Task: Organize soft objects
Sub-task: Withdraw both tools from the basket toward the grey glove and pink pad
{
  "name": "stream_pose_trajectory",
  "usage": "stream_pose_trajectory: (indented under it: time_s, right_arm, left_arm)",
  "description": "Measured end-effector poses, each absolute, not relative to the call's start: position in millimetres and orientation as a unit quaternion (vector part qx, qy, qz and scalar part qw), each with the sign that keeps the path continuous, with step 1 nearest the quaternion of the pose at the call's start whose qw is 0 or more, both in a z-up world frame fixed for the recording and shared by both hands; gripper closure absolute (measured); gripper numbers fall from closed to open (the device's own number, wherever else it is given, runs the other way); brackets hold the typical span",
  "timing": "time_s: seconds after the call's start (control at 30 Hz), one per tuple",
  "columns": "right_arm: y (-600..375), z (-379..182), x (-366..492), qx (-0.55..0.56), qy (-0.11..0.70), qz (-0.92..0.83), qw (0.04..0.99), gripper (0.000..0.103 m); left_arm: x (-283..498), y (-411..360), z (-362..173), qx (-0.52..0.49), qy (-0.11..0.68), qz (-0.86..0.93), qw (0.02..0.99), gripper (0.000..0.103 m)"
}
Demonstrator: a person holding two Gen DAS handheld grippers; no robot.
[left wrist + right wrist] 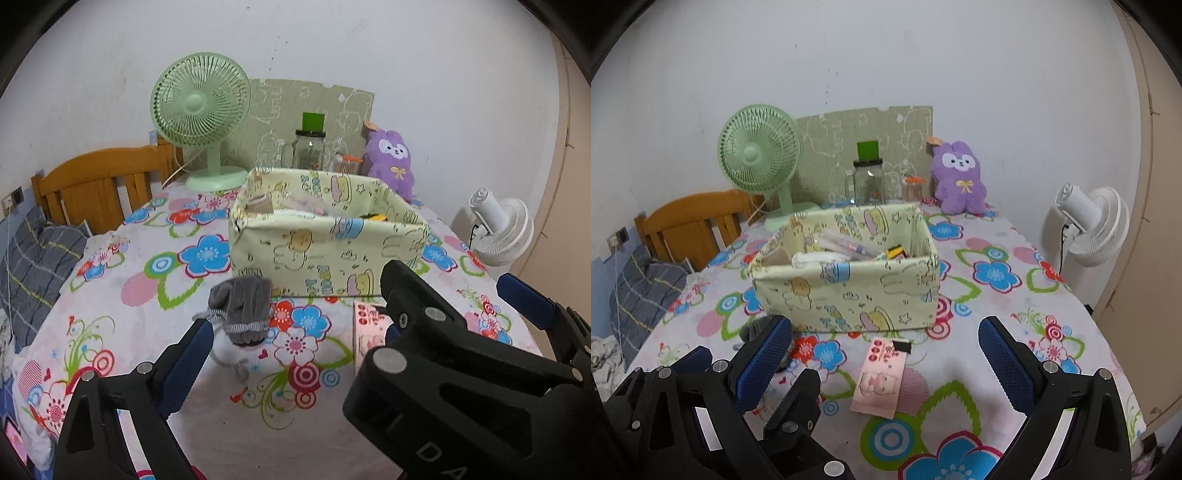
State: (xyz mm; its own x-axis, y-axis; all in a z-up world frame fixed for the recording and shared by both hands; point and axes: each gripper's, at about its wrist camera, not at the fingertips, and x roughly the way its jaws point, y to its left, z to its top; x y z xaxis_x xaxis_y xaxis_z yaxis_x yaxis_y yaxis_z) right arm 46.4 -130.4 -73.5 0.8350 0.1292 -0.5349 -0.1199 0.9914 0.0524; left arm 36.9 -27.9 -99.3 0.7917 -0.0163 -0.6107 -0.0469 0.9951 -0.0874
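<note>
Grey glove (242, 308) lies crumpled on the floral tabletop (221, 406) before the fabric bin (317, 251); I'd lower my wide-open left gripper (295, 332) squarely over its bunched middle, right gripper (886, 354) wide too.

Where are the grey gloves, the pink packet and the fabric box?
grey gloves (243, 308): left wrist view, on the knitted body.
pink packet (881, 380): right wrist view, on its middle.
fabric box (849, 291): right wrist view, on its front wall.

A grey glove (245, 304) (crumpled) lies on the floral sheet (236, 410) before the fabric box (325, 254).
</note>
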Motion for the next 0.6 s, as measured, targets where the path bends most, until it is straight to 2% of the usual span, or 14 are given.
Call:
stream_pose_trajectory:
  time_s: [0.6]
  right_arm:
    - [-115.5, -119.0, 65.8, -0.017, 0.332, 0.075, 0.94, 0.001]
  left_arm:
    - [47.6, -19.5, -136.6, -0.042, 0.347, 0.009, 0.937, 0.01]
